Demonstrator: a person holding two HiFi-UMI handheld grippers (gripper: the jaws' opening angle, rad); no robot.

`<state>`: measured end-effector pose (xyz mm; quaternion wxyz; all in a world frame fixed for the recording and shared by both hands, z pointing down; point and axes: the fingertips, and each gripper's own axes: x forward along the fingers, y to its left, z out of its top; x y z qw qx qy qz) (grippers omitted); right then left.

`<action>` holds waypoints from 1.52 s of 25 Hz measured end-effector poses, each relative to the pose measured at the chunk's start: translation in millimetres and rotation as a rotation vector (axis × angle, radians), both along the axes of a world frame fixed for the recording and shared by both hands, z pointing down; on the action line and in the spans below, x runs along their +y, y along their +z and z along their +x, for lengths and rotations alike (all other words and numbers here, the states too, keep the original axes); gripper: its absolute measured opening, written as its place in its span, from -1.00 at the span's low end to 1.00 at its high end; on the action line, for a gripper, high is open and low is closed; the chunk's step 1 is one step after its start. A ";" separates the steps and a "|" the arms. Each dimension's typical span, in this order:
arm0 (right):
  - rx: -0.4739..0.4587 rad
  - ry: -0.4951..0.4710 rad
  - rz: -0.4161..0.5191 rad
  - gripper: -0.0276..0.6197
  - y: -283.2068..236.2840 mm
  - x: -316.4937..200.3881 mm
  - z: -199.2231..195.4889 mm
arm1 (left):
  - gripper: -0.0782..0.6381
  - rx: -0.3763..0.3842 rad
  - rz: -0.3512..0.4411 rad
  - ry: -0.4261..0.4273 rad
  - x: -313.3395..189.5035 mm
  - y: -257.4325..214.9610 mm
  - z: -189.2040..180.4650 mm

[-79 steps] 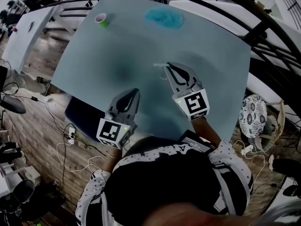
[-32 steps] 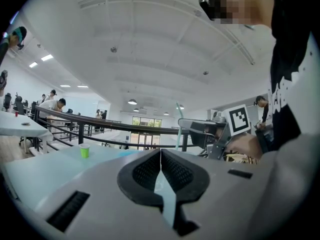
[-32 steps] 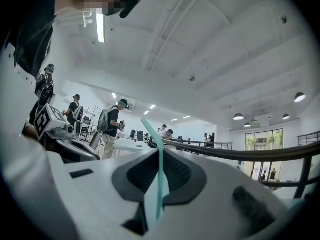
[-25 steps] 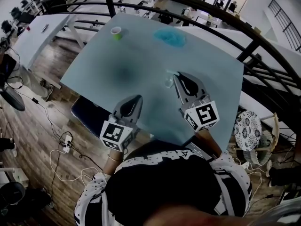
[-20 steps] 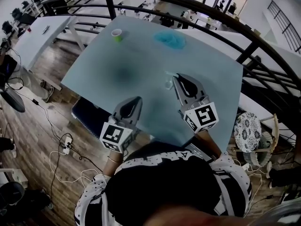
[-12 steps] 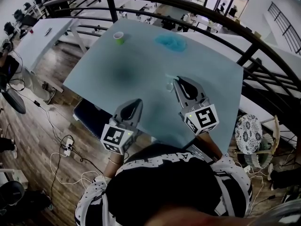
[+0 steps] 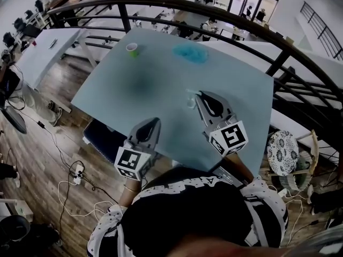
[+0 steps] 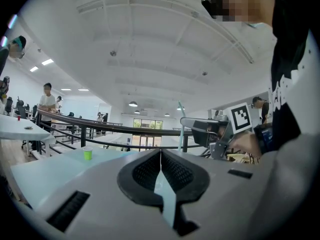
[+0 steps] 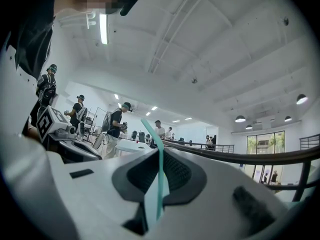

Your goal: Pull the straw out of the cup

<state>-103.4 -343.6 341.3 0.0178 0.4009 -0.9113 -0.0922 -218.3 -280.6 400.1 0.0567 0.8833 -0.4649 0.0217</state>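
Observation:
A thin pale teal straw (image 9: 159,174) is pinched between the jaws of my right gripper (image 9: 161,153) and sticks up past them, bent at the top. In the head view the right gripper (image 7: 200,94) hovers over the near right part of the teal table (image 7: 118,90), with the straw (image 7: 191,92) pointing left from its tip. The small green cup (image 7: 132,48) stands far off at the table's back left, with no straw in it. My left gripper (image 7: 155,121) is shut on nothing near the front edge; the left gripper view (image 8: 161,152) shows its jaws meeting.
A crumpled blue cloth (image 7: 189,53) lies at the back middle of the table. A black railing (image 7: 225,16) curves behind the table and down its right side. Cables and a power strip (image 7: 77,170) lie on the wooden floor at the left. People stand at desks in the background.
The head view has pulled back and shifted, so the table looks smaller. Both grippers stay shut in about the same places, with the straw still in the right one.

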 end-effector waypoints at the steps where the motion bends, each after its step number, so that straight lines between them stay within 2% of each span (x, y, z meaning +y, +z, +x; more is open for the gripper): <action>1: 0.000 0.001 0.002 -0.79 -0.6 1.2 2.6 | -0.74 0.000 0.001 0.001 1.1 -0.8 2.1; 38: -0.020 0.047 -0.021 -0.79 12.2 26.8 51.0 | -0.74 -0.019 0.005 0.043 13.9 6.1 43.3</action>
